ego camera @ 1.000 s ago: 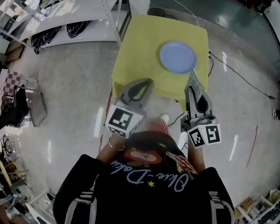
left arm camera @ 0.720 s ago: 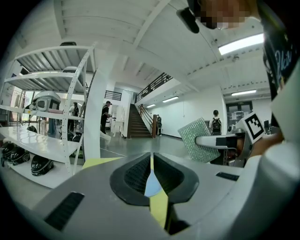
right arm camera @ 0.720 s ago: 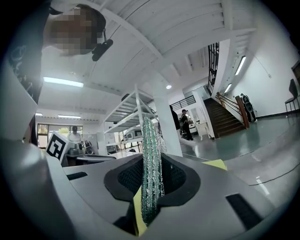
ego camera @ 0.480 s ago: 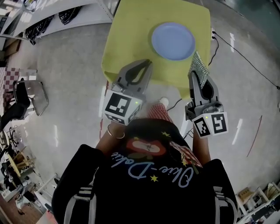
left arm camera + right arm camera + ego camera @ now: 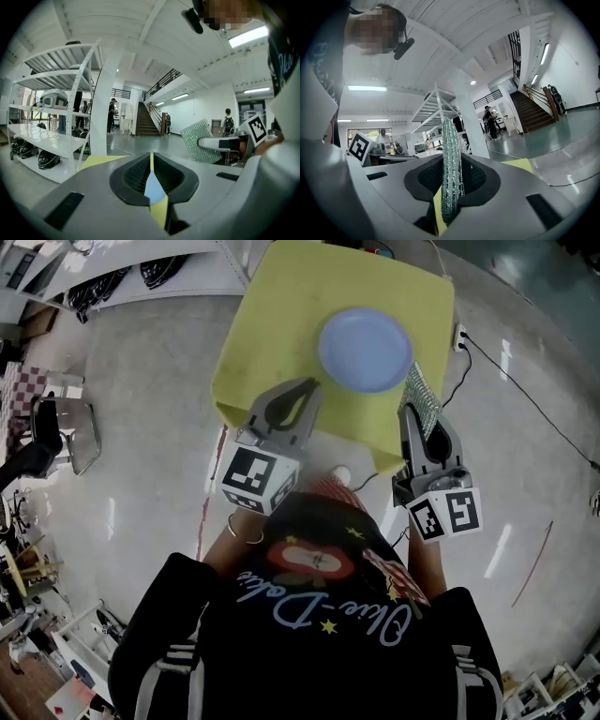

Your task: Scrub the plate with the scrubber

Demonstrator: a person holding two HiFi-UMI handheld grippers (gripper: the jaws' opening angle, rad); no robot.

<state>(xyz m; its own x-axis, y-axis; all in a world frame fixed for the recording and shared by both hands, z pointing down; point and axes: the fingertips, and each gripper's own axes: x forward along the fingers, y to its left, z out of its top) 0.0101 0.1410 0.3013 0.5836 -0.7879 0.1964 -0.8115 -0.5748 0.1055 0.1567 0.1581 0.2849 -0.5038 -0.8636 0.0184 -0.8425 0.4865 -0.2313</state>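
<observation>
The left claw (image 5: 312, 386) is pressed together with nothing in it; only a thin slit shows between its jaws in the left gripper view. The right claw (image 5: 411, 414) is clamped on the one scrubber (image 5: 424, 401), a silvery-green mesh sheet that stands on edge between the pads. The scrubber's long axis runs along the jaws and out past their tips, pointing away from the person toward the tabletop's (image 5: 281, 315) right edge. Its far end lies just beside the near-right rim of the single round pale-blue plate (image 5: 365, 348); whether the two touch cannot be told. The plate lies flat near the middle of the yellow-covered tabletop, and the left claw's tips sit near its near-left rim. There are two claws, and each carries one marker cube, the left (image 5: 251, 481) and the right (image 5: 447, 515), both with black-and-white squares. White cursive lettering crosses the person's dark shirt (image 5: 319, 615) but is too unclear to read with certainty.
</observation>
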